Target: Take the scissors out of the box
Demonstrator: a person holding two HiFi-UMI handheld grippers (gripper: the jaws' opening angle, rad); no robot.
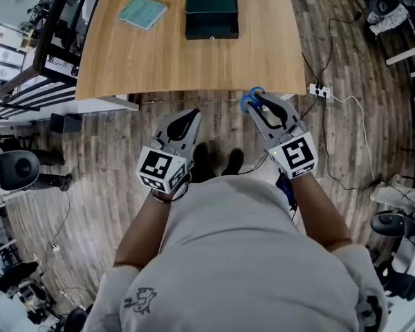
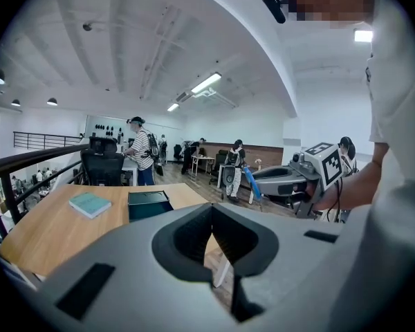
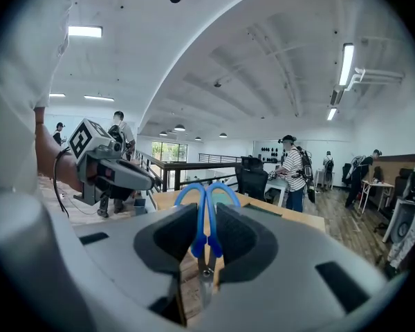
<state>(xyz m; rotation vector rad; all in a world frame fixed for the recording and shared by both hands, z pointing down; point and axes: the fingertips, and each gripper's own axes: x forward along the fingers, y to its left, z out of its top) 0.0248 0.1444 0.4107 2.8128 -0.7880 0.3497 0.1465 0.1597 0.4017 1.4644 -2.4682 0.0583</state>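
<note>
My right gripper [image 1: 257, 104] is shut on the scissors [image 1: 250, 99]. Their blue handle loops stick out past the jaw tips. In the right gripper view the scissors [image 3: 206, 235] stand upright between the pads, metal pivot low down. My left gripper [image 1: 191, 118] is shut with nothing in it, its tips meeting [image 2: 212, 206]. Both grippers hang over the wooden floor, short of the table's near edge. The dark green box [image 1: 211, 16] lies open on the table [image 1: 180, 68], far from both grippers. In the left gripper view the box [image 2: 147, 204] shows ahead and the right gripper [image 2: 266, 180] off to the right.
A teal book [image 1: 143, 11] lies left of the box. A white power strip [image 1: 317, 90] and cables lie on the floor by the table's right corner. Office chairs [image 1: 17, 169] stand at left and right. A railing [image 2: 28, 168] and people [image 2: 140, 158] are behind the table.
</note>
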